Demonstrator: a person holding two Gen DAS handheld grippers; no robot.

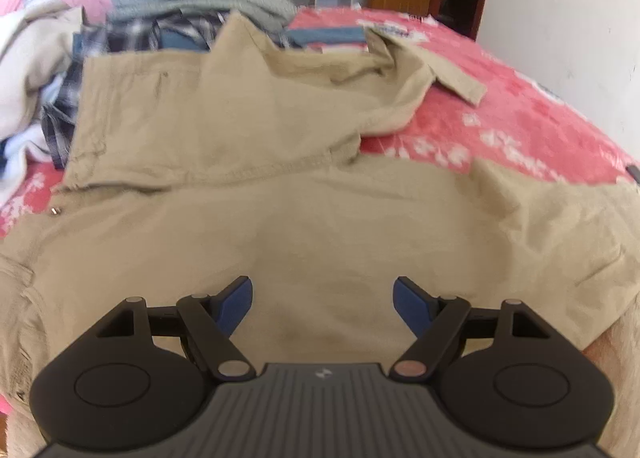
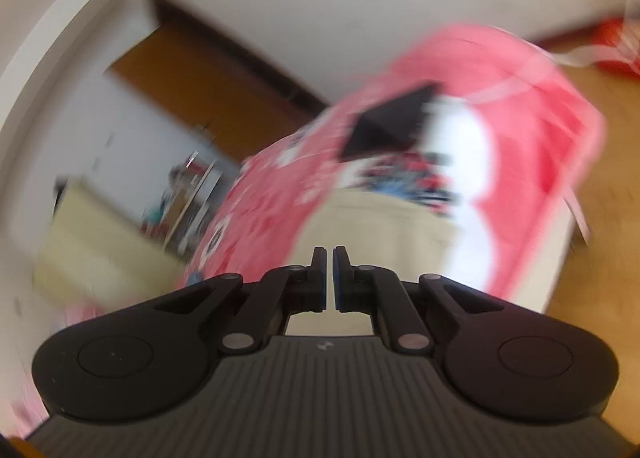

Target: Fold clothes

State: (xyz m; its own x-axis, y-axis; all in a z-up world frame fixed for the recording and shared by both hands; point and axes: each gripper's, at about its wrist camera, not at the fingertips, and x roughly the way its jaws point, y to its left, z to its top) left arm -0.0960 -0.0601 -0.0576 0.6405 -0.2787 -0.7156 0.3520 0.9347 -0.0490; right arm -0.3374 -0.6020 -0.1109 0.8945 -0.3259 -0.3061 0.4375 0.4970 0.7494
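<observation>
Currently, khaki shirt (image 1: 248,162) partly folded on bed (image 1: 520,114) | left hand-held gripper (image 1: 322,304) wide open, empty | right hand-held gripper (image 2: 329,278) nearly closed, empty | folding unfinished.

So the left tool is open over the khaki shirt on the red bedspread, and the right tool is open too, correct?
Not quite. The right tool is shut, its fingers nearly together with nothing visibly between them, as the right wrist view shows. The rest holds: the left tool is open over the khaki shirt on the red bedspread.

Motion blur smears the bed (image 2: 280,194) and khaki garment (image 2: 372,226).
</observation>
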